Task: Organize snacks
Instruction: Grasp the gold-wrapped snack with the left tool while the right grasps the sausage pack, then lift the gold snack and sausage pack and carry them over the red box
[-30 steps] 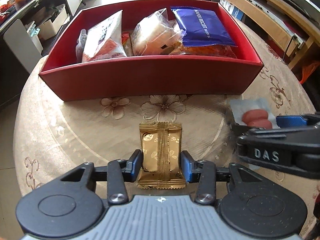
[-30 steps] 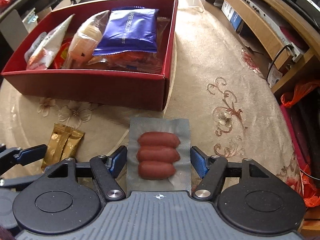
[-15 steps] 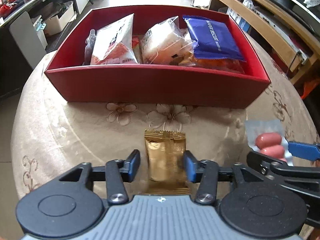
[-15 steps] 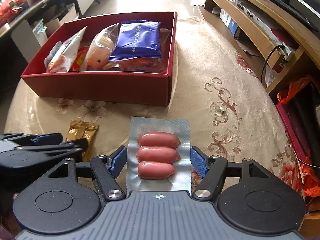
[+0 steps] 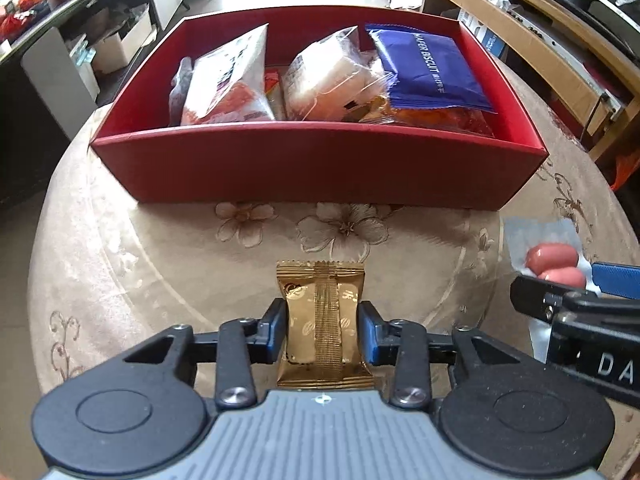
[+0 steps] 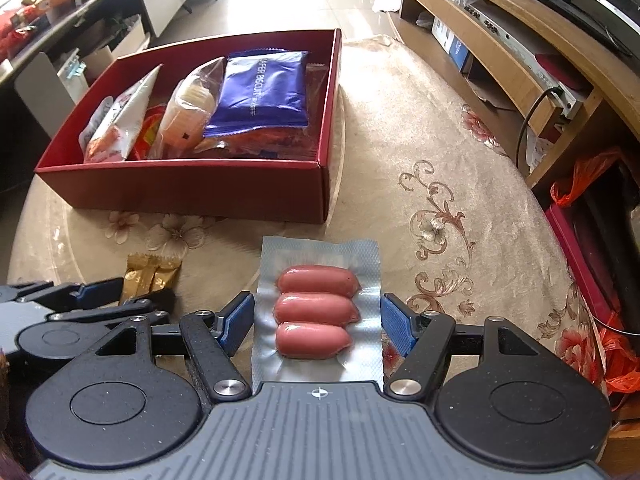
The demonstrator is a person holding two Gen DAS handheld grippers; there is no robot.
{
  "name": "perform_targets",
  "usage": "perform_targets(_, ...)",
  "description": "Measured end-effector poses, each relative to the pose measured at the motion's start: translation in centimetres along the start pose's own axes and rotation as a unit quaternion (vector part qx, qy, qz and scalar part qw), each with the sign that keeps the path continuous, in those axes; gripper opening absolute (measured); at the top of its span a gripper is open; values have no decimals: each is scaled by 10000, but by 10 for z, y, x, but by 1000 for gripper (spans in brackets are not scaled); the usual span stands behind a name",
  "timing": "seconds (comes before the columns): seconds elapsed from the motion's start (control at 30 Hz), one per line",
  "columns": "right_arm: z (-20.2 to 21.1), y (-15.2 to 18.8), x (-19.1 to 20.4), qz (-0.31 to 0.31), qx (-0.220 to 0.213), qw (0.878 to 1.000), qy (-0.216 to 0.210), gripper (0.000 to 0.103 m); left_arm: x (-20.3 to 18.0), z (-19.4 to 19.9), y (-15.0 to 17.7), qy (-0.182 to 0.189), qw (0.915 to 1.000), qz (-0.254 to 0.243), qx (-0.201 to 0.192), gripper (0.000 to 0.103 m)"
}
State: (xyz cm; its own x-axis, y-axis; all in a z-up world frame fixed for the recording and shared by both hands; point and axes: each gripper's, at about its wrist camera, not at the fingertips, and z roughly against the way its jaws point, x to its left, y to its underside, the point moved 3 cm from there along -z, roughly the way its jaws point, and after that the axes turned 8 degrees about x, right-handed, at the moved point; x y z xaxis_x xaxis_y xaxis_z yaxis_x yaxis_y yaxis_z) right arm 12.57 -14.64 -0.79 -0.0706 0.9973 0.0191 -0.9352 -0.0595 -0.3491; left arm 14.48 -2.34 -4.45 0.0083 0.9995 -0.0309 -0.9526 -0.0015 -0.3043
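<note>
A red box (image 5: 320, 164) holds several snack packs, among them a blue wafer biscuit pack (image 5: 426, 68); it also shows in the right wrist view (image 6: 192, 186). My left gripper (image 5: 322, 330) is shut on a gold snack packet (image 5: 324, 320), lifted above the table in front of the box. My right gripper (image 6: 317, 322) grips a clear pack of three sausages (image 6: 316, 304) by its side edges, raised above the table. The sausage pack (image 5: 550, 260) shows at the right in the left wrist view, and the gold packet (image 6: 150, 276) at the left in the right wrist view.
The round table has a beige flowered cloth (image 6: 440, 208). A wooden TV stand (image 6: 520, 52) runs along the right. White cabinets and boxes (image 5: 100, 40) stand on the floor at the left. An orange bag (image 6: 580, 180) lies by the table's right edge.
My left gripper has closed on the gold packet and lifted it. Both grippers have risen with their packs; the box sits farther below in view.
</note>
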Motion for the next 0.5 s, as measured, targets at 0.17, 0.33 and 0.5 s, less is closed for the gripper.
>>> perform_targets(0.17,3,-1,4,34,-66,10000,-42,75,5,11,4,-2,10000,-26,-84,35)
perform_targets(0.33,5,-4,10,113,-129,9998,-45,75,10,26,3,54,9997,24,-219,35)
perform_targets(0.5,5,-6,18,209,-156,9997,-27,74,14,34,1,41,9994,39,-332,35)
